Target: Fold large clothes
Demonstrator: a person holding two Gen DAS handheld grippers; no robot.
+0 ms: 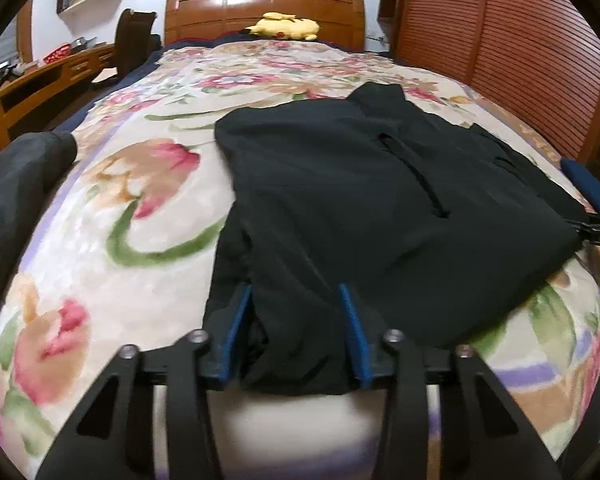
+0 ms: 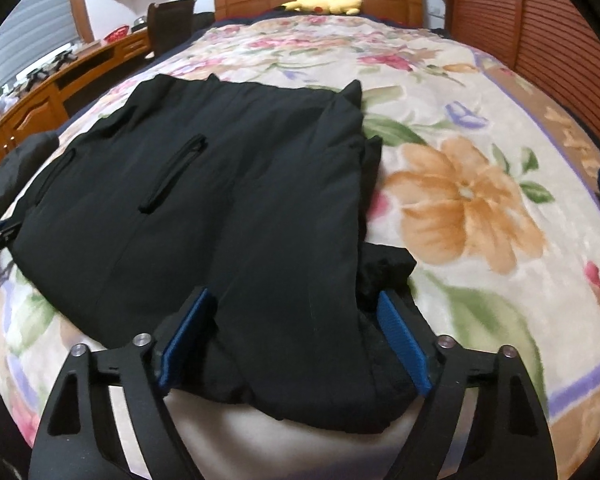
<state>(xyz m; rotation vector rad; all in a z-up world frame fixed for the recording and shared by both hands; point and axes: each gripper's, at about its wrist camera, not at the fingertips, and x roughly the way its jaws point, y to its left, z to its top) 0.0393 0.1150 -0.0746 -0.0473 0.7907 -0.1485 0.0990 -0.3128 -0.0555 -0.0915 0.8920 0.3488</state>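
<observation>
Now, on my left wrist view, the left gripper (image 1: 296, 326) is clamped on the near hem of the black jacket (image 1: 364, 184), which lies ahead on the floral blanket (image 1: 112, 208). On my right wrist view, the right gripper (image 2: 296, 328) straddles the hem's other corner, pads (image 2: 402, 340) spread and not yet pinching; I'd close fully before lifting both corners evenly.

A large black padded fabric jacket (image 1: 380, 200) is lying flat on the bed's floral blanket, partly folded into a rough rectangle. Its collar end is pointing toward the headboard, and a dark zipped pocket slit (image 2: 174, 174) is running diagonally across its top. Its near hem is bunching thickly at the bed's foot edge.
</observation>
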